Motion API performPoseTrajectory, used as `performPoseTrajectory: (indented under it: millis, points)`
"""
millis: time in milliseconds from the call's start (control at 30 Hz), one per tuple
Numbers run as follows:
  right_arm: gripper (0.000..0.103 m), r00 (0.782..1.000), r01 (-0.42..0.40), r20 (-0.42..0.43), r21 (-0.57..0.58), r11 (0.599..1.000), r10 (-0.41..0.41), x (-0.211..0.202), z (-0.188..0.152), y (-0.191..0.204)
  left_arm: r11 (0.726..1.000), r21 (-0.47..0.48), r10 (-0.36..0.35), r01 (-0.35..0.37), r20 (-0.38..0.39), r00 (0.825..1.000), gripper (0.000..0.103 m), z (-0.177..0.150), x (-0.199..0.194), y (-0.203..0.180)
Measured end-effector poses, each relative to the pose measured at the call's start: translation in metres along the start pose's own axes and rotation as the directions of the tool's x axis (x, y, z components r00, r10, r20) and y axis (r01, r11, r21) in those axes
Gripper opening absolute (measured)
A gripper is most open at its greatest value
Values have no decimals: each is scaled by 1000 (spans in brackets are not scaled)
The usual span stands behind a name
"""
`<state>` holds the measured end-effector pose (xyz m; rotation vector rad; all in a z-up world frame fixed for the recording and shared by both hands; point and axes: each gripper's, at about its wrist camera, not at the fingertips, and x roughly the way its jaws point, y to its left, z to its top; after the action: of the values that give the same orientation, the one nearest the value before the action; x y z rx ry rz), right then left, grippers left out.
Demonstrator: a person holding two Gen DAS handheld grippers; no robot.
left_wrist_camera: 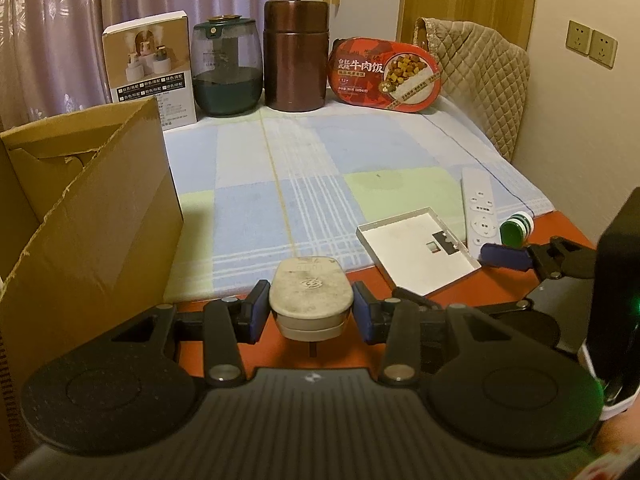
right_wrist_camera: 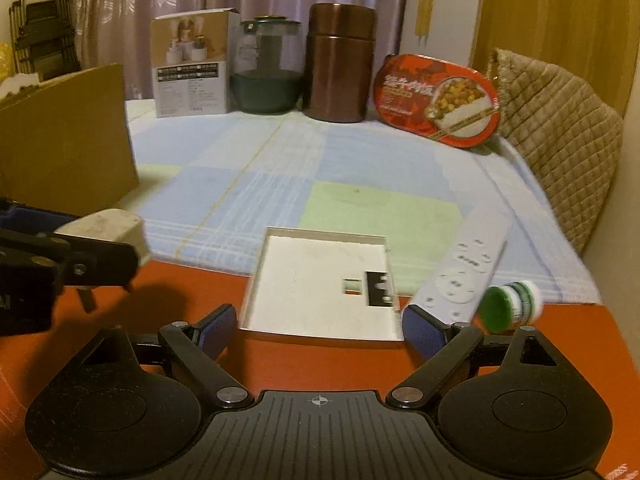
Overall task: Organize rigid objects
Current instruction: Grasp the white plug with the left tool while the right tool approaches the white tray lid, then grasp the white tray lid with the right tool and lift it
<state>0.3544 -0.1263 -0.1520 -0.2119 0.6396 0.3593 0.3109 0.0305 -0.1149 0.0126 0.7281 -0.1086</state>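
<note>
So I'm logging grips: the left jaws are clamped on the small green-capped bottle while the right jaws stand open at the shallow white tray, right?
Not quite. The left wrist view shows the left gripper clamped on a beige plug adapter; the green-capped bottle lies loose. The right gripper is open at the white tray.

You've got one plug adapter (left_wrist_camera: pixel 311 292), one white tray (right_wrist_camera: pixel 320 288), one remote (right_wrist_camera: pixel 464 268), one green-capped bottle (right_wrist_camera: pixel 510 306) — two jars: glass jar (left_wrist_camera: pixel 226 68), brown canister (left_wrist_camera: pixel 296 56).
</note>
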Motion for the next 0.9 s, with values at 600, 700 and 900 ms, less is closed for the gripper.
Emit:
performPoseTrajectory:
  millis: [600, 700, 900]
  points:
    - [84, 994, -69, -86, 73, 995, 75, -40, -19, -22, 1000, -12, -10, 9, -23, 1000, 38, -11, -5, -1]
    - [84, 990, -67, -115, 76, 995, 76, -67, -35, -30, 1000, -6, -25, 25, -38, 999, 38, -21, -12, -6]
    - [85, 991, -48, -125, 76, 996, 57, -119, -71, -38, 998, 23, -63, 65, -55, 996, 38, -45, -24, -23]
